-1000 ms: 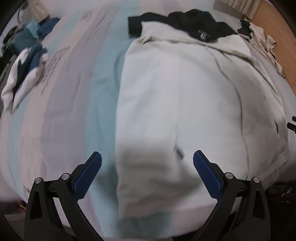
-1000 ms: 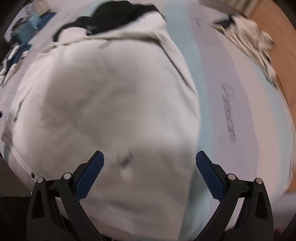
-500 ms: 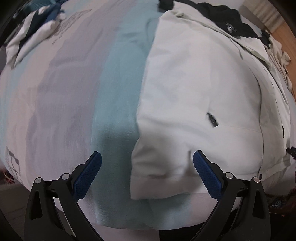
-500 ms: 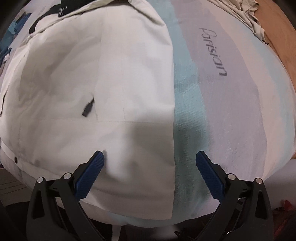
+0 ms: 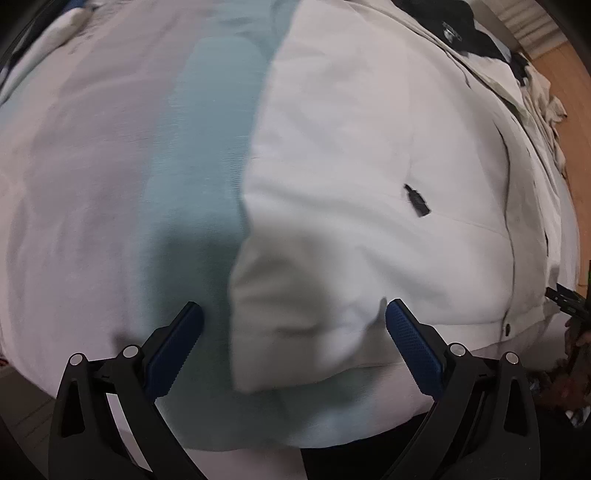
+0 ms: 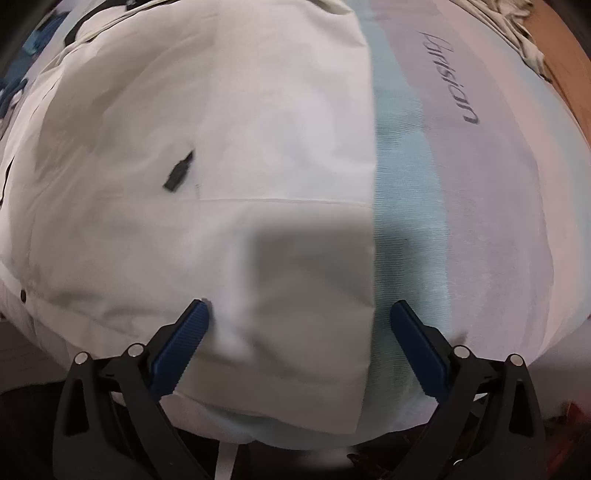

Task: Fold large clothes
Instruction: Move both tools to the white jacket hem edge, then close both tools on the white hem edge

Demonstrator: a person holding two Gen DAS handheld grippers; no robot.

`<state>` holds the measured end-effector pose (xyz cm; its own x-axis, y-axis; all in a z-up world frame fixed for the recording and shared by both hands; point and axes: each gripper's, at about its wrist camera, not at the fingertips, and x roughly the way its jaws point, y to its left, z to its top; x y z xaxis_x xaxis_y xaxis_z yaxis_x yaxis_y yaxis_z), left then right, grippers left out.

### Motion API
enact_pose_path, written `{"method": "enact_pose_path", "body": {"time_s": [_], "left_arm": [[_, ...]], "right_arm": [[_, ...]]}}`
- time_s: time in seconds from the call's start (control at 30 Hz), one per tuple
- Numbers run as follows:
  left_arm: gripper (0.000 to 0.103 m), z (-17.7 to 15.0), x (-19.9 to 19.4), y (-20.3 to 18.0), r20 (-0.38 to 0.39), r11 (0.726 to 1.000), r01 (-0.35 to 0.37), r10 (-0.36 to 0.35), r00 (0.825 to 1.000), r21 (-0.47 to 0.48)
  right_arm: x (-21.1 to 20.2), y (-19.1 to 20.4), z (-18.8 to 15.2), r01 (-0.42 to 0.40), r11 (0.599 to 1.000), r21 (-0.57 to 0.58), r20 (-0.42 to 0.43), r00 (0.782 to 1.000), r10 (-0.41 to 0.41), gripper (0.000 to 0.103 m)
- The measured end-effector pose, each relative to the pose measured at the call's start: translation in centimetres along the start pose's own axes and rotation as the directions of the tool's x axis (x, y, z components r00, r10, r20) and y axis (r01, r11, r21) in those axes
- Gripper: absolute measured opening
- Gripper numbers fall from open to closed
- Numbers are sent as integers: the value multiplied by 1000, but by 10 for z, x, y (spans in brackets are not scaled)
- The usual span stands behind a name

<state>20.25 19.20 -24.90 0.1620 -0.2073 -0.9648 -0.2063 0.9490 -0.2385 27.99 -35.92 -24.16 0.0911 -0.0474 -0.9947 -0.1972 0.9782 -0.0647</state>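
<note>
Striped bedspread [image 5: 110, 192], bands of pale lilac, teal and cream, with grey script lettering [image 6: 452, 77] on the lilac band in the right wrist view. Wooden floor [image 5: 569, 66] past the far edge. White jacket [image 5: 369, 147] lies spread flat across the bed, hem toward the near edge, a black zipper pull [image 5: 416, 200] on each front panel. Black garment [image 5: 461, 26] at its collar end; crumpled pale clothes [image 6: 517, 22] further off.

Left gripper [image 5: 293, 347] low over the jacket's near left hem corner, jaws spread wide, nothing between them; fabric bunched just ahead. Right gripper [image 6: 299, 347] likewise spread and empty, straddling the jacket's right side edge near the hem. Both views slightly motion-blurred.
</note>
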Motion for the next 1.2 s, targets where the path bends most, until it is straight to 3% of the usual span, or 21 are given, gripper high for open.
{"method": "enact_pose_path", "body": {"time_s": [0.2,0.3,0.53,0.63,0.77,0.93,1.1,1.17,1.2], "left_arm": [[96,12,14,-11,-60,999,17,-15,998,36],[89,16,15,-17,-77,998,-11,16,997,70],[41,18,8,-22,-86,989,-93,103,991,115],[27,19,3,-26,-79,983,-124,135,988,132],[14,21,0,-27,-80,982,-140,151,985,124],[14,21,2,-28,-93,975,-154,170,981,158],[28,21,10,-39,-90,959,-207,227,970,191],[56,21,10,-36,-83,956,-249,264,961,152],[65,21,11,-31,-84,957,-261,273,958,128]], "right_arm": [[-1,0,4,-49,999,-14,-12,999,49,87],[0,-2,14,-58,998,-3,-19,998,58,76],[-11,-19,30,-70,997,16,-50,996,71,27],[-14,-21,36,-76,997,21,-60,995,77,18],[-13,-27,39,-78,997,23,-64,995,79,16],[-13,-33,36,-48,998,50,-64,997,51,38],[-11,-46,30,-47,996,79,-101,993,54,42],[-12,-47,30,-58,995,78,-116,991,67,42],[-11,-47,30,-62,995,77,-125,990,71,42]]}}
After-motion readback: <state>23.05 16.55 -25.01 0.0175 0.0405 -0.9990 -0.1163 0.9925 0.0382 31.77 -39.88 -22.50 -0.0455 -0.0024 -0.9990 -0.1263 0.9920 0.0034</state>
